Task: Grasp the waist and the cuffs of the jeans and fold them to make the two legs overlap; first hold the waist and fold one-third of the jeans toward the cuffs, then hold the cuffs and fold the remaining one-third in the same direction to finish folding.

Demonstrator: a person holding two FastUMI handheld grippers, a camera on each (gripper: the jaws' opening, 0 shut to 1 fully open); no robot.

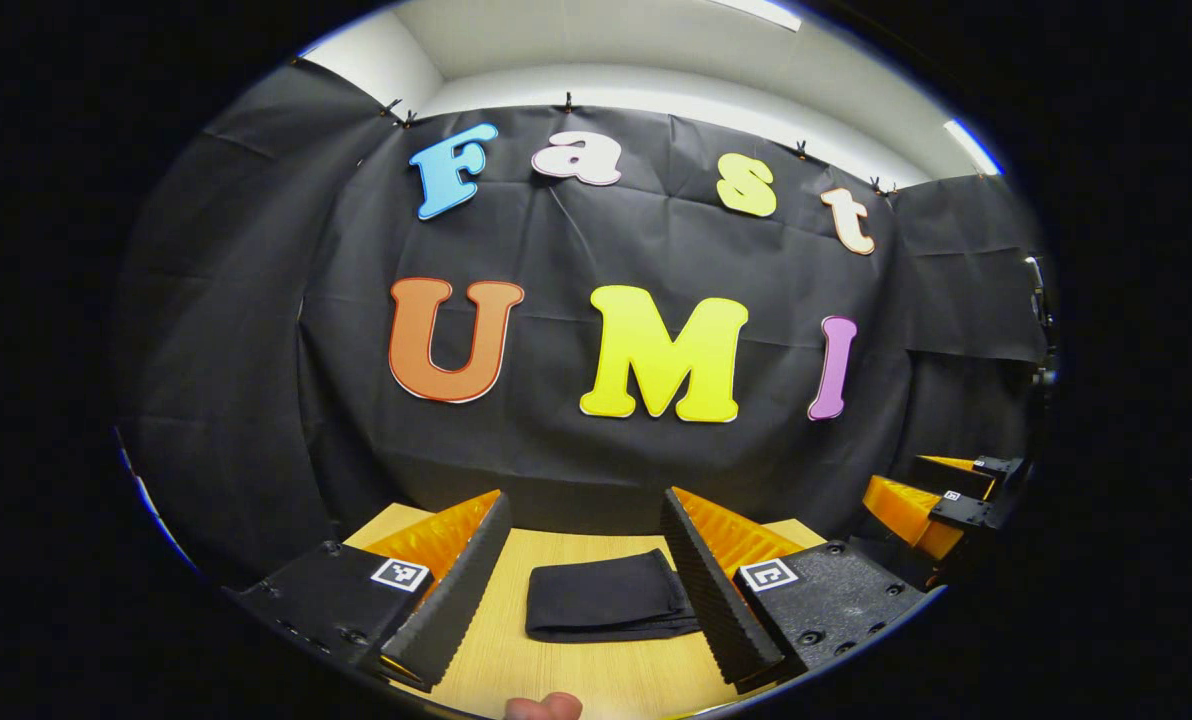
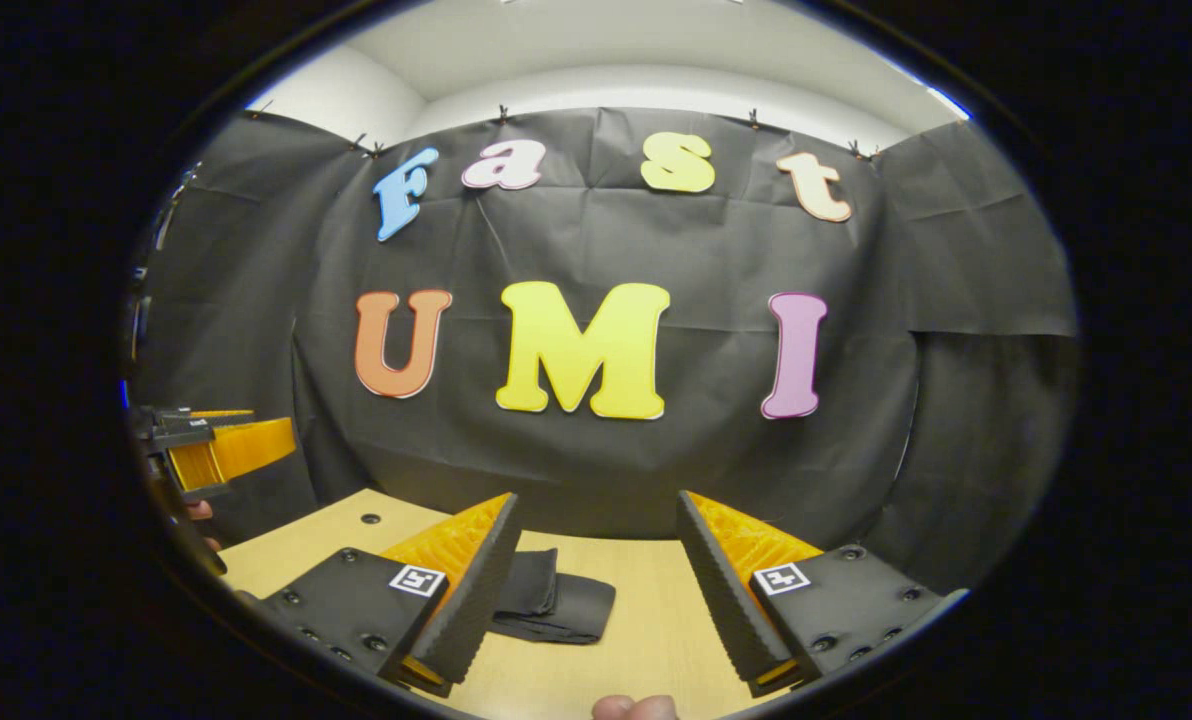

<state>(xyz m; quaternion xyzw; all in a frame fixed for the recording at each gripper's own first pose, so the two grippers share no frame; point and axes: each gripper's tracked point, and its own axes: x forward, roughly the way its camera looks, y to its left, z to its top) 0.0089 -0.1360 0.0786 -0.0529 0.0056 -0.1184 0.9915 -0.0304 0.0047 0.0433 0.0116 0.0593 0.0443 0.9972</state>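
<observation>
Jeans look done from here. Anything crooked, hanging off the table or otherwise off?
Nothing stands out. The jeans lie as a compact folded stack flat on the table, inside its edges. Both grippers, left and right, are open and off the cloth.

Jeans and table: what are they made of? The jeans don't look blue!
The jeans look like dark, matte cloth, nearly black: soft stacked layers show at the folded edge, with no shine. Whether it is real denim is too fine to tell. The table looks like pale wood or a wood-look board, smooth, with faint grain lines. Both grippers are open above it.
</observation>
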